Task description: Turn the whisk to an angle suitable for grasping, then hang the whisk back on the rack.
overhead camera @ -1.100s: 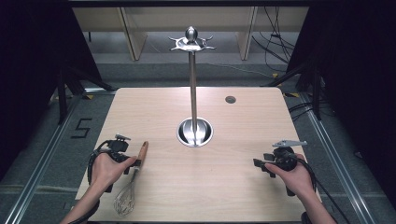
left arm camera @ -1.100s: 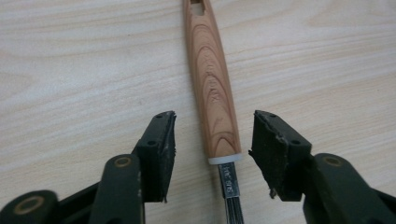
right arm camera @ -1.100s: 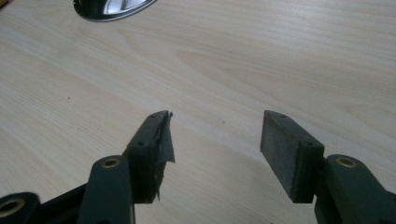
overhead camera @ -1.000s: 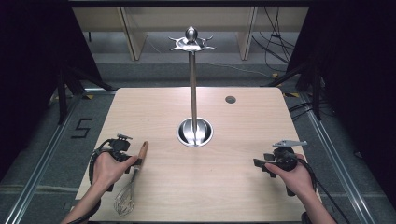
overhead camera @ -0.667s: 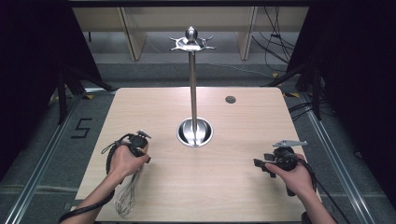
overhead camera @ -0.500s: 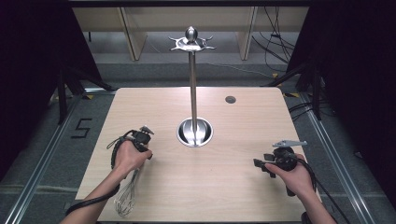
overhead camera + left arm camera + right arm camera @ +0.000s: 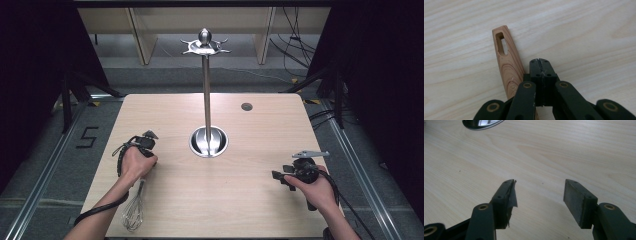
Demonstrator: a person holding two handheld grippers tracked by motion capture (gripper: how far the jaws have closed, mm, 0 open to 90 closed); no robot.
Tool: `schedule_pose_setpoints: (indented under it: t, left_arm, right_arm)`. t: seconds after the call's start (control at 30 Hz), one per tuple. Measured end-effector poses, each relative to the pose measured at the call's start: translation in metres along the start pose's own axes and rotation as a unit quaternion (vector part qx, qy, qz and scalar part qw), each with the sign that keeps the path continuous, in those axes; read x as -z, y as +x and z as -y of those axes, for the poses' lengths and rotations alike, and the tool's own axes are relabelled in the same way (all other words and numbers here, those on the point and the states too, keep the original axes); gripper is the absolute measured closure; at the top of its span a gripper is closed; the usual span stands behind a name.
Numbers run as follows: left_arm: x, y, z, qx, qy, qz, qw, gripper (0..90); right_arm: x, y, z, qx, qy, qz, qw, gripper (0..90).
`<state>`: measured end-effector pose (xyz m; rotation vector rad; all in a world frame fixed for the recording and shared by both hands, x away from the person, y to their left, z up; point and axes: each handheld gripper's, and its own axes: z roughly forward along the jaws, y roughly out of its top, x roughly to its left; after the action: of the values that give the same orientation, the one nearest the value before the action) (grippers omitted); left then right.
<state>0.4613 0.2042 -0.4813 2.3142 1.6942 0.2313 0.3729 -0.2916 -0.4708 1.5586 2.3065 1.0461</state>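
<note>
**Whisk not picked up yet, stand hooks empty**

Left gripper (image 7: 540, 65) has its jaws pressed together on nothing, tips right beside the whisk's wooden handle (image 7: 506, 62), which sits at their 10 o'clock. Right gripper (image 7: 539, 200) idles with jaws wide apart over bare wood. So the grab looks not yet made, and the hanging stand (image 7: 207, 90) at the table's (image 7: 250, 200) centre is empty. Light wood tabletop, dark curtains and cables around.
</note>
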Motion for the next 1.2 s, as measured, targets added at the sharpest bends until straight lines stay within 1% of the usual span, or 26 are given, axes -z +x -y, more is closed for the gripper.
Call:
schedule_pose_setpoints:
  t: [0.03,0.1,0.17,0.2,0.27,0.3,0.33,0.37,0.4,0.43,0.47,0.53,0.57,0.67,0.7,0.73,0.8,0.83,0.87,0.9,1.0,1.03,1.07,1.1,1.17,1.2]
  left_arm:
    - [0.0,0.0,0.0,0.0,0.0,0.0,1.0,89.1]
    - [0.002,0.004,0.001,0.013,-0.019,0.0,0.9997,89.0]
    - [0.005,0.003,0.002,0.02,-0.033,-0.002,0.9992,87.1]
    - [0.008,0.001,0.003,0.02,-0.033,-0.002,0.9993,84.6]
    - [0.016,-0.004,0.009,0.013,-0.059,0.0,0.9981,74.8]
    - [0.022,-0.007,0.014,0.003,-0.074,-0.005,0.9972,70.1]
    - [0.028,-0.009,0.02,-0.01,-0.095,-0.01,0.9954,65.4]
    - [0.032,-0.011,0.024,-0.009,-0.104,-0.014,0.9944,60.6]
    - [0.036,-0.01,0.029,-0.014,-0.118,-0.018,0.9927,57.8]
    - [0.04,-0.009,0.035,-0.012,-0.129,-0.024,0.9913,53.8]
    - [0.042,-0.008,0.039,-0.003,-0.137,-0.026,0.9902,49.1]
    - [0.042,-0.003,0.045,0.013,-0.146,-0.026,0.9889,43.2]
    - [0.042,-0.003,0.045,0.013,-0.146,-0.026,0.9889,39.5]
    - [0.038,0.004,0.05,0.042,-0.136,-0.022,0.9896,31.0]
    - [0.036,0.004,0.05,0.046,-0.132,-0.021,0.9899,30.5]
    - [0.034,0.005,0.05,0.046,-0.131,-0.019,0.9902,30.4]
    - [0.034,0.005,0.051,0.049,-0.129,-0.016,0.9903,30.4]
    - [0.034,0.006,0.051,0.049,-0.126,-0.018,0.9907,30.4]
    - [0.033,0.005,0.052,0.052,-0.129,-0.016,0.9901,30.4]
    - [0.034,0.006,0.052,0.053,-0.128,-0.015,0.9902,30.3]
    - [0.033,0.008,0.05,0.052,-0.116,-0.009,0.9918,29.7]
    - [0.032,0.008,0.05,0.058,-0.111,-0.01,0.9921,29.7]
    - [0.031,0.009,0.05,0.066,-0.105,-0.01,0.9923,29.7]
    - [0.03,0.009,0.05,0.082,-0.097,0.001,0.9919,29.7]
    - [0.029,0.012,0.049,0.084,-0.088,0.001,0.9925,29.5]
    - [0.028,0.013,0.049,0.087,-0.097,0.009,0.9915,29.5]
  right_arm:
    - [0.0,0.0,0.0,0.0,0.0,0.0,1.0,43.2]
    - [0.0,-0.001,0.0,0.006,-0.006,0.001,1.0,43.2]
    - [0.001,-0.001,0.001,-0.002,-0.002,0.0,1.0,43.2]
    - [0.001,-0.001,0.001,-0.004,-0.001,-0.001,1.0,43.2]
    - [0.001,-0.003,0.001,-0.002,-0.007,-0.002,1.0,43.2]
    - [-0.003,-0.003,0.002,-0.001,-0.037,-0.004,0.9993,43.2]
    - [0.001,-0.005,0.001,0.008,-0.014,-0.004,0.9999,43.2]
    - [0.004,-0.003,0.002,-0.017,-0.004,-0.004,0.9998,43.2]
    - [0.004,-0.005,0.001,-0.002,-0.008,0.006,1.0,43.2]
    - [0.003,-0.01,0.002,0.018,-0.02,-0.003,0.9996,43.3]
    - [0.003,-0.011,0.003,0.012,-0.011,0.001,0.9999,43.2]
    - [0.003,-0.013,0.003,0.014,-0.02,-0.006,0.9997,43.2]
    - [0.003,-0.013,0.003,0.014,-0.02,-0.006,0.9997,43.2]
    - [0.004,-0.012,0.003,0.011,-0.027,-0.011,0.9995,43.2]
    - [0.005,-0.01,0.002,0.0,-0.017,-0.006,0.9998,43.1]
    - [0.004,-0.01,0.001,0.012,-0.023,-0.001,0.9997,43.1]
    - [0.003,-0.01,0.001,0.012,-0.022,-0.003,0.9997,43.1]
    - [0.004,-0.01,0.001,0.014,-0.015,0.006,0.9998,43.1]
    - [0.004,-0.008,0.0,0.001,-0.013,0.001,0.9999,43.1]
    - [0.002,-0.009,0.0,0.015,-0.022,-0.002,0.9996,43.1]
    - [0.002,-0.009,-0.001,0.009,-0.016,0.0,0.9998,43.1]
    - [0.002,-0.008,-0.001,0.002,-0.013,-0.001,0.9999,43.1]
    - [-0.001,-0.013,-0.001,0.038,-0.029,-0.001,0.9989,43.2]
    - [0.0,-0.01,-0.002,0.013,-0.017,-0.006,0.9998,43.1]
    - [-0.001,-0.011,-0.002,0.017,-0.02,-0.01,0.9996,43.2]
    - [-0.001,-0.012,-0.002,0.02,-0.021,-0.008,0.9995,43.2]
